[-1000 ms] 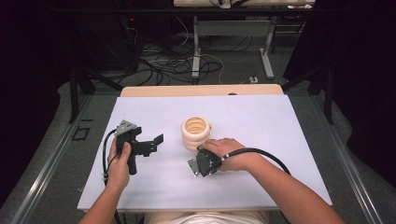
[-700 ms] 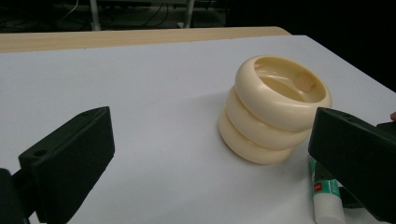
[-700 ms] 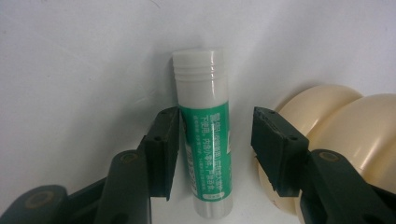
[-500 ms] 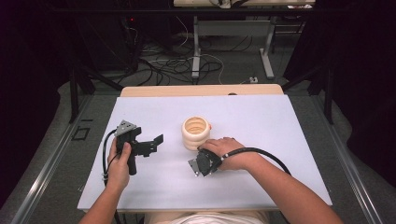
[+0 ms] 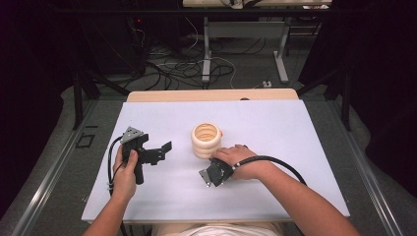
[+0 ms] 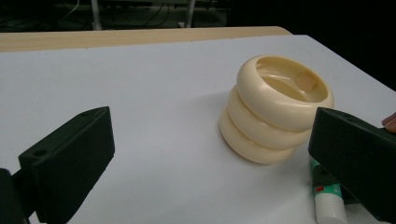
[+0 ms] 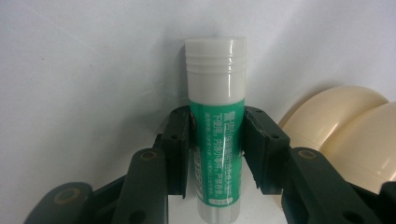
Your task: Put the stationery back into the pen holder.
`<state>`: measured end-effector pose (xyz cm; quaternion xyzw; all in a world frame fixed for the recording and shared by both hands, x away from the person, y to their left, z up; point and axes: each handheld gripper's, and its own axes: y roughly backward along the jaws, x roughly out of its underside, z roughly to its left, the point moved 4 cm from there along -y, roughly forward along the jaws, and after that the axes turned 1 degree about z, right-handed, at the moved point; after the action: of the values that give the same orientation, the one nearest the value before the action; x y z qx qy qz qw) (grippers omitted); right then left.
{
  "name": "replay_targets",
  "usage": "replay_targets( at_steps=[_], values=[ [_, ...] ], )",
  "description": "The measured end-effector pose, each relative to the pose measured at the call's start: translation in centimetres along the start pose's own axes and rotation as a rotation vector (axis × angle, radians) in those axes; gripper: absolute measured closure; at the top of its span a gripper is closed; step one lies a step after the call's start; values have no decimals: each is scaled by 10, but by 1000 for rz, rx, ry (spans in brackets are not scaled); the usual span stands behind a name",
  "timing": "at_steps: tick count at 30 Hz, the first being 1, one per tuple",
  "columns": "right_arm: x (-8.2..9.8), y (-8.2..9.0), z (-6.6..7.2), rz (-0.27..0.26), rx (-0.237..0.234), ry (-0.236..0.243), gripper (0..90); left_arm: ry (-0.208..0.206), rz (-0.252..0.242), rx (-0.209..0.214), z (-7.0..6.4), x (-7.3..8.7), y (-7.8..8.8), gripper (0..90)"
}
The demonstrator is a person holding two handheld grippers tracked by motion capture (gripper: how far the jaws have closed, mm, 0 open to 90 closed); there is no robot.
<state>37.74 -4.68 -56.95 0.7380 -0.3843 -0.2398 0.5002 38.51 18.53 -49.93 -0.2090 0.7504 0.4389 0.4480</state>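
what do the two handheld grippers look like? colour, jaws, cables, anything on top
Both are black. The left gripper has a grey three-cornered plate on top, blocky black pads with small round holes, and a black cable looping from its handle. The right gripper has black linkage arms with round pivot holes and a thick black cable. Forearms are bare, no sleeves.

White table with a wood strip along its far edge. Beyond it, tangled cables on the floor. Metal desk legs stand there too.

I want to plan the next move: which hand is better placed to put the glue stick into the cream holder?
Right. The right gripper is shut on the glue stick beside the cream holder; the left gripper is open.
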Motion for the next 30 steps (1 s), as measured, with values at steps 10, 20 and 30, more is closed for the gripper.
replay_targets(
  at_steps=[10, 20, 30],
  values=[
    [-1, 1, 1, 21, 17, 41, 655, 1, 4, -1, 0, 0, 0, 3],
    [-2, 5, 1, 1, 31, 1, 656, 5, 3, -2, 0, 0, 0, 3],
    [-5, 16, -4, -82, 49, -128, 656, 3, 4, -3, 0, 0, 0, 3]
  ],
)
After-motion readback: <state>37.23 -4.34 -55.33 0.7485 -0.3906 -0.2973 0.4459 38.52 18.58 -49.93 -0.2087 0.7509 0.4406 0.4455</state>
